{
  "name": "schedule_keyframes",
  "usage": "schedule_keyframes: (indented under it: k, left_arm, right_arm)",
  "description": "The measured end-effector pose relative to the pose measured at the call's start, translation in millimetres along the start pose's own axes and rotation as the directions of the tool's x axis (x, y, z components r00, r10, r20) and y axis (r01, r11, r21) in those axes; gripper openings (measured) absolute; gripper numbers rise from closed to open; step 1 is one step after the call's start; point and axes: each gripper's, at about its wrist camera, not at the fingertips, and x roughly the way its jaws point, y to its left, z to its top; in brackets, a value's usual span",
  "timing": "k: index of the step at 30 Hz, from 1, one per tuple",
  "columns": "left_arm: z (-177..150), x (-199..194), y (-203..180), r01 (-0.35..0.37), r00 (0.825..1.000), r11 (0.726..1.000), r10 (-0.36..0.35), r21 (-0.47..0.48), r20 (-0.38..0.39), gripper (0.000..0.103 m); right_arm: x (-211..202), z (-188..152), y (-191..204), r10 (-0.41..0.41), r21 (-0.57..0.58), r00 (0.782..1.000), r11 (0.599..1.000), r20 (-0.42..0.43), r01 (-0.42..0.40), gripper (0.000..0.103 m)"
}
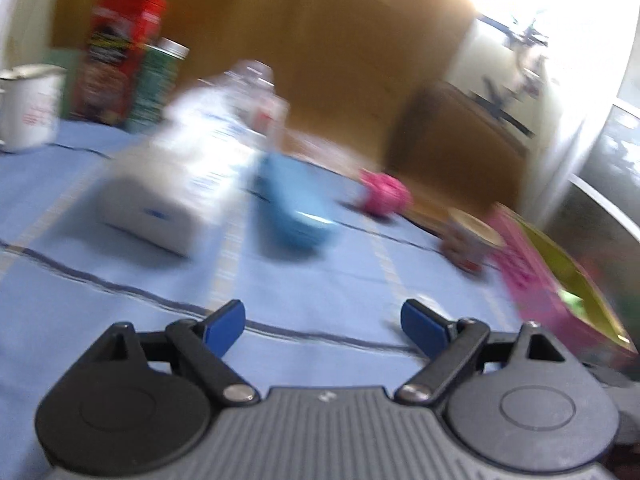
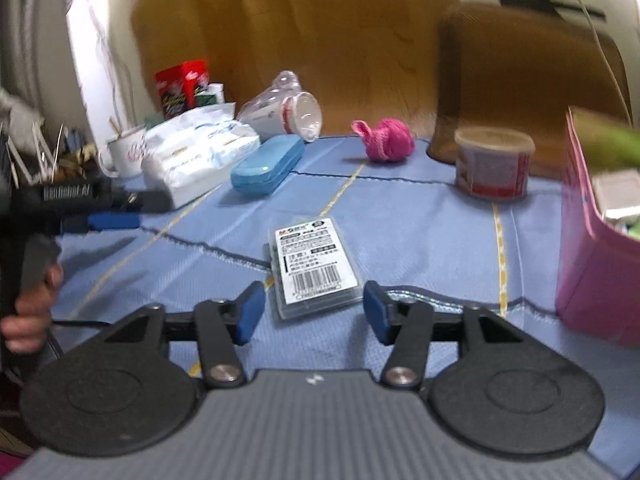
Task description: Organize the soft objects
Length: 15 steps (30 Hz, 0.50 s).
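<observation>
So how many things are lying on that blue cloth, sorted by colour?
Counting what the right wrist view shows clearly:
Pink: 2, knitted toy, box
Blue: 1, case
White: 3, tissue pack, mug, tub
Red: 1, carton
Clear: 2, bottle, labelled case
Total: 9

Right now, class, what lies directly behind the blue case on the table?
Behind the blue case sits a white tissue pack and a clear plastic bottle tipped on its side. The pack hides the lower parts of the red box.
</observation>
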Motion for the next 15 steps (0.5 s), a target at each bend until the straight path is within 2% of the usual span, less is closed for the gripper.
schedule_keyframes:
  k: [2,5,8,9,10,12,15]
  left_arm:
    - [0.3,7.1,-14.7,0.05,0.998,0.999,-0.05,0.016,-0.044,0.088]
    - [-0.6,22.9,-35.8,0.105,0.988,0.994,-0.103,0.013,-0.114,0.088]
    - [-0.6,39.7,-44.0,0.128,0.975,0.991,-0.131,-0.025,-0.178,0.084]
    - [-1.1,47.5,-46.4,0.129,0.97,0.991,-0.133,-0.033,-0.202,0.082]
    - [-1.1,55.7,-47.5,0.131,0.965,0.99,-0.137,-0.043,-0.225,0.074]
    - [-3.1,62.6,-49.3,0.141,0.962,0.988,-0.151,-0.059,-0.229,0.066]
    - [-2.6,65.1,-55.0,0.154,0.955,0.985,-0.169,-0.079,-0.244,0.049]
  right_arm:
    - [4.8,-0.6,1.6,-0.013,-0.054,1.0,0.998,0.0,0.013,0.069]
    - [13.5,2.2,-6.3,-0.043,-0.114,0.999,0.993,-0.003,0.042,0.071]
    - [26.9,4.5,-13.7,-0.036,-0.117,0.998,0.993,-0.051,0.03,0.07]
    - [27.9,4.0,-16.3,-0.02,-0.105,0.999,0.994,-0.043,0.015,0.068]
    - [25.8,3.2,-14.5,-0.012,-0.104,0.999,0.995,-0.036,0.008,0.059]
    - [21.7,1.7,-14.6,0.011,-0.079,0.999,0.997,-0.034,-0.014,0.059]
    - [11.7,-0.5,-20.4,0.057,0.019,0.998,0.998,-0.022,-0.056,0.059]
